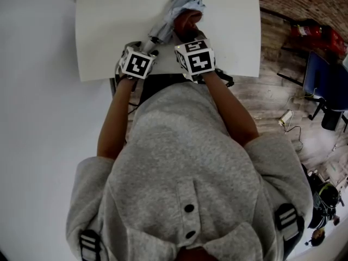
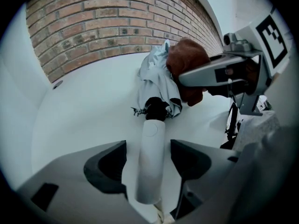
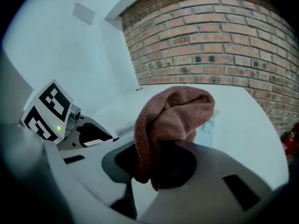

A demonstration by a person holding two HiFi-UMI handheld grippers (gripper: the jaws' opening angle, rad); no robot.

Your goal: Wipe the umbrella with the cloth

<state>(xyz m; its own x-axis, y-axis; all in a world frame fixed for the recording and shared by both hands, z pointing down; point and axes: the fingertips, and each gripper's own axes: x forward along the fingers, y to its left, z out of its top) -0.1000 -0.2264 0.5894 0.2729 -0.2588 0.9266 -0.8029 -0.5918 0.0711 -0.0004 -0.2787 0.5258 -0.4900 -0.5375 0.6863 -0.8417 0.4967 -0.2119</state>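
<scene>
Surface: white table (image 1: 109,31), set against a brick wall (image 2: 117,22). Person in a grey hooded top (image 1: 185,167) leans over the near edge.

Umbrella (image 2: 156,78): folded, pale grey, lying flat on the table, canopy toward the wall. Its white handle (image 2: 152,171) points back at the person.

Left gripper (image 2: 148,143): jaws apart and straddling the handle, with a sliver of table showing on either side. Not clamped.

Right gripper (image 3: 152,160): jaws closed on a rust-brown cloth (image 3: 173,115), which bunches above them. In the left gripper view the cloth rests against the top of the canopy.

Step in hand (judgement): wiping the canopy fabric.
- With the handle loose, a stroke could roll or slide the umbrella, so pinch the handle first.
- Draw the cloth along the folds toward the canopy tip, not across them, so the ribs near the handle do not snag it.
- Keep the cloth wad, not the jaw, on the fabric.

Surroundings: wood floor (image 1: 272,91) right of the table, with a red fire extinguisher (image 1: 315,34) lying on it, well apart from the work. The two grippers sit close together, and that is the only crowding I see.
</scene>
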